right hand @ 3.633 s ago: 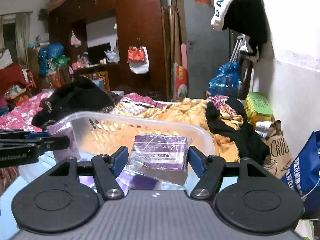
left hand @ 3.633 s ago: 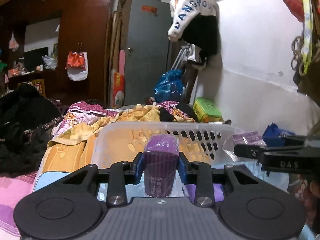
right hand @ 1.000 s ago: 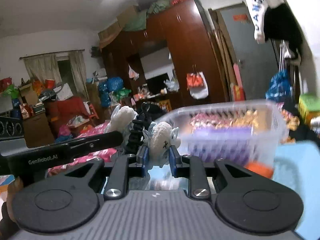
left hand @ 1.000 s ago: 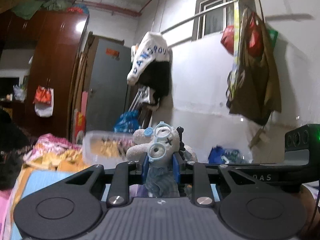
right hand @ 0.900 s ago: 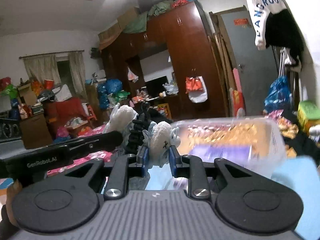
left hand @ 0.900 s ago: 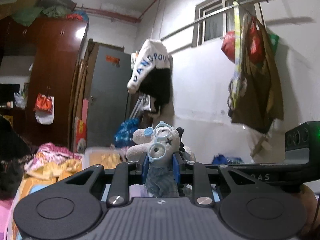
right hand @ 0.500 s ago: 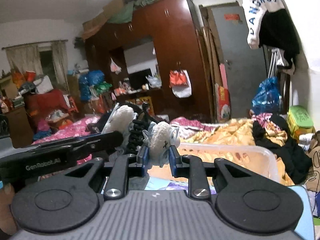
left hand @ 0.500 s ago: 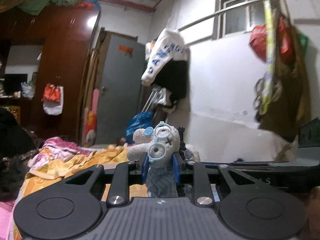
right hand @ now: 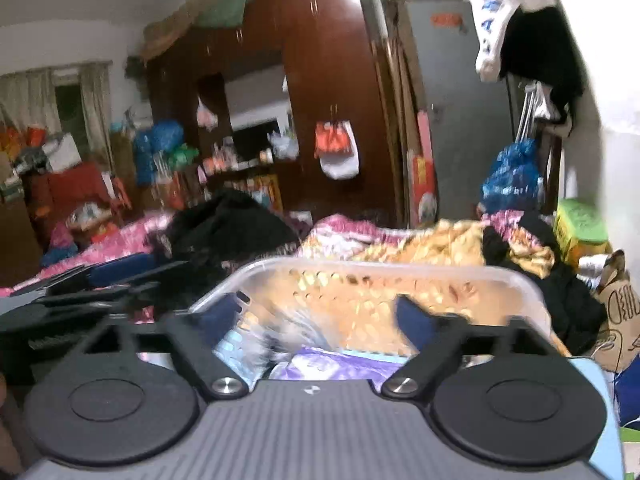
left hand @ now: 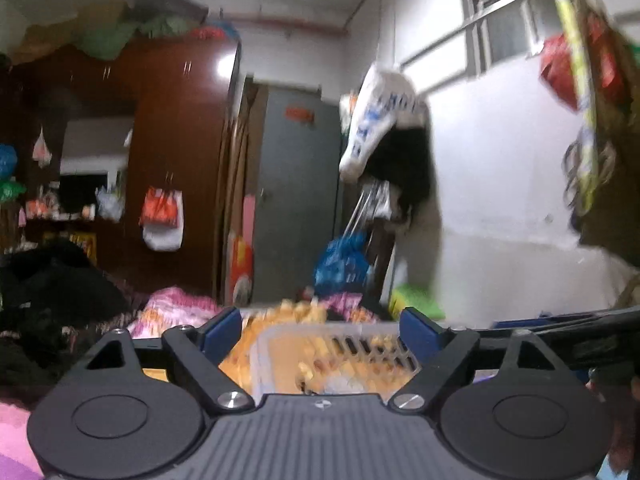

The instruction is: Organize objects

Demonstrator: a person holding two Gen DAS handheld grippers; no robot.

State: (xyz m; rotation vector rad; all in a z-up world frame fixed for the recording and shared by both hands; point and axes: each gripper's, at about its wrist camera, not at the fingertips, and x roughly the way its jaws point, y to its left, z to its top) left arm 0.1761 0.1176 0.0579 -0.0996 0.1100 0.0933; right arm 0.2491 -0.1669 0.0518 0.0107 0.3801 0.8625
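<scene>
A clear plastic basket (left hand: 336,344) with slotted sides sits just ahead of both grippers; in the right wrist view its rim (right hand: 400,270) is close. My left gripper (left hand: 322,326) is open and empty, just in front of the basket. My right gripper (right hand: 320,318) is open and empty over the basket. Inside the basket I see a blurred grey plush toy (right hand: 280,334) and purple packets (right hand: 340,364). The other gripper's arm shows at the right edge of the left wrist view (left hand: 580,328) and at the left of the right wrist view (right hand: 92,280).
The basket stands on a light blue surface (right hand: 592,380) beside a bed with yellow and pink bedding (right hand: 420,240) and black clothes (right hand: 228,228). A white wall (left hand: 500,200) is close on the right, with a paper bag (right hand: 618,312) below it. A dark wardrobe (left hand: 172,160) stands behind.
Both grippers were shut on the plush toy half a second ago. Now both have opened and the toy has dropped into the basket. Both views are blurred by motion.
</scene>
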